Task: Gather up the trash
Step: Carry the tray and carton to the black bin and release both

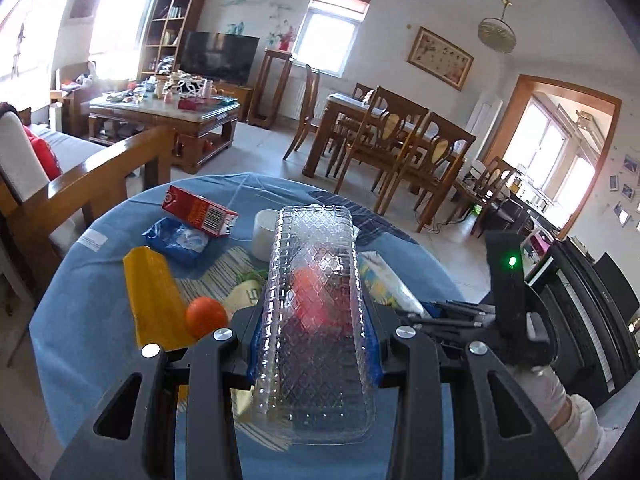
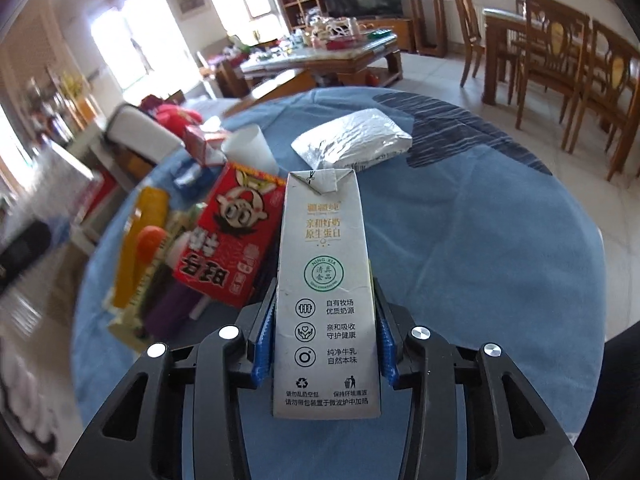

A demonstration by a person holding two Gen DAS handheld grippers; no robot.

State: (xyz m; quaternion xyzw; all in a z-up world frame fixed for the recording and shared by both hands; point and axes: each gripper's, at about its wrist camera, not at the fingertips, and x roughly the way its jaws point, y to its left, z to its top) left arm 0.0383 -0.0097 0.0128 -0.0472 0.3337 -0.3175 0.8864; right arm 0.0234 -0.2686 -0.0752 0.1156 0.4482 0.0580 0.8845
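The left claw (image 1: 316, 344) is clamped on a clear plastic tray (image 1: 316, 312) with a diamond-embossed surface; its blue pads press both long sides, and the tray runs lengthwise up the centre of the left wrist view, above the bench (image 1: 80, 312) with its blue cloth. Through the tray a reddish shape shows, blurred. Just left of the claw sits an orange (image 1: 206, 316), touching a yellow ridged wrapper (image 1: 154, 300) that lies slanted toward the lower left. Behind the tray's far end stands a white cup (image 1: 264, 234). To its left a blue packet (image 1: 178, 240) lies flat with a red carton (image 1: 198, 210) resting partly over it. On the tray's right a pale printed packet (image 1: 384, 280) lies against it, and at the right of the frame the other gripper's black body (image 1: 508, 280) stands, with a gloved hand (image 1: 548, 388) below it.

The right claw (image 2: 326, 344) grips a grey milk carton (image 2: 326, 292), jaws closed on its lower sides, the carton pointing away up the middle of the right wrist view. Touching the carton's left edge is a red box with a cartoon face (image 2: 236, 240), tilted. Further left lie a purple item (image 2: 168, 312), the orange (image 2: 150, 240) and the yellow wrapper (image 2: 140, 240), crowded together and blurred. Beyond the carton's tip a silver foil pouch (image 2: 352, 142) lies alone on the cloth, with the white cup (image 2: 252, 148) to its left.
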